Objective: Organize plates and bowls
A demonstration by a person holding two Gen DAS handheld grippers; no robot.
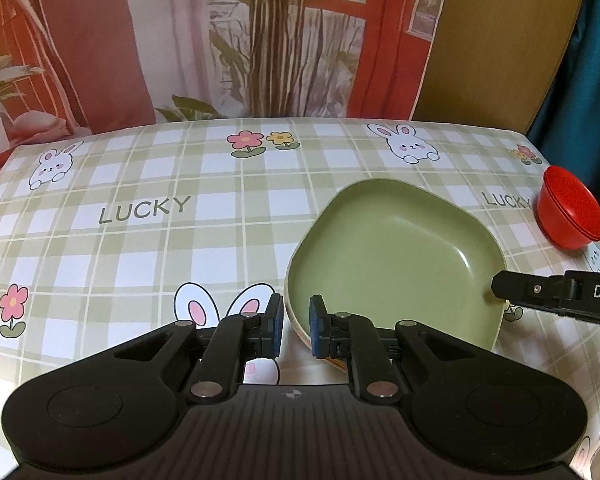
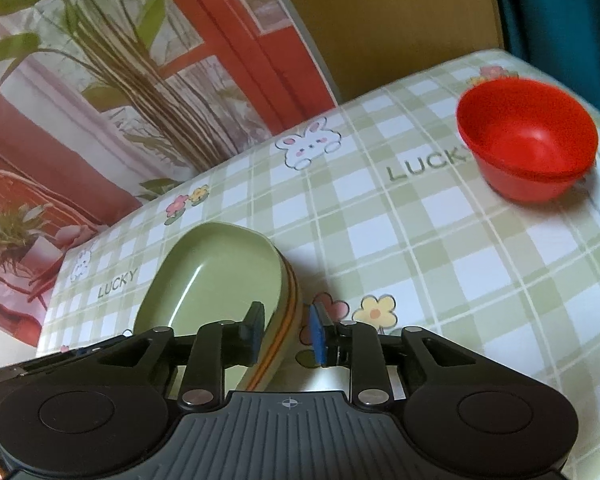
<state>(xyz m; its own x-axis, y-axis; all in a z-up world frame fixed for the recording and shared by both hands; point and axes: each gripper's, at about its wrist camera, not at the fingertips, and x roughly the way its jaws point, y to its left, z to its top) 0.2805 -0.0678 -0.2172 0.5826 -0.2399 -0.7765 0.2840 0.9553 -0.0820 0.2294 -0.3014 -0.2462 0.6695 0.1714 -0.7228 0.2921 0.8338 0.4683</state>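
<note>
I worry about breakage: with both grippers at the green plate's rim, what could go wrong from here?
The left gripper pinches the green plate at one rim only, while the right gripper stands open around the rim. Lifting now could tilt the plate, and the plates beneath might slide. The red bowl sits near the edge of the table; a wide swing could knock it off.
</note>
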